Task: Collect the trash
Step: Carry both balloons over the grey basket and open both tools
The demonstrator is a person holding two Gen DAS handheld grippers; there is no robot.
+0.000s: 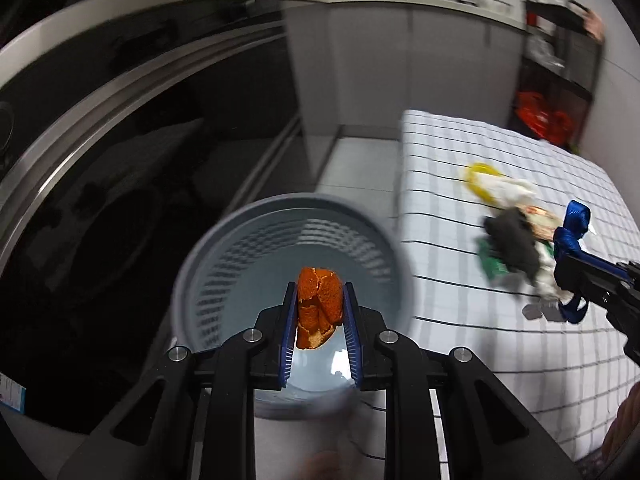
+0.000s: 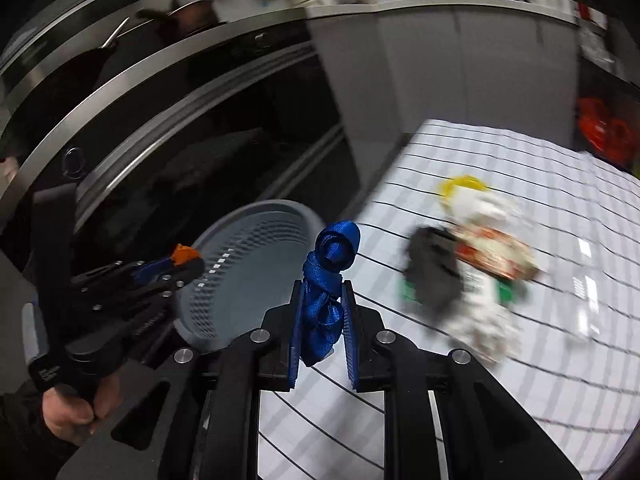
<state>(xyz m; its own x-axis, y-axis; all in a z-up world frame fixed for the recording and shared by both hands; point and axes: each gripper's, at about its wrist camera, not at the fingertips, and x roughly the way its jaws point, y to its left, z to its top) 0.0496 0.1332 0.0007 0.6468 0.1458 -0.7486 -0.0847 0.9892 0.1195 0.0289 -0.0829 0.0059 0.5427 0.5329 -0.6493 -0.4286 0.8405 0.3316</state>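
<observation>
We held the left gripper (image 1: 319,296) over the grey perforated waste basket (image 1: 224,240), its blue pads clamped on a piece of orange peel (image 1: 319,308); the peel hung above the basket's open mouth, its lower end partly hidden by the pads. Our right gripper (image 2: 323,292) was narrowed around a bundled blue ribbon (image 2: 326,280), carried over the edge of the checked tablecloth (image 2: 520,380) beside the basket. The rest of the trash lay piled on the cloth, badly blurred: we could make out a yellow ring-shaped piece (image 1: 478,180), a dark crumpled lump (image 1: 512,244), white paper (image 2: 476,316) and a printed wrapper (image 2: 496,256), but not what they were. The dark glossy appliance front (image 1: 120,160) behind the basket showed only reflections. A hand (image 2: 76,412) gripped the left tool's handle, cut off at the frame edge.
</observation>
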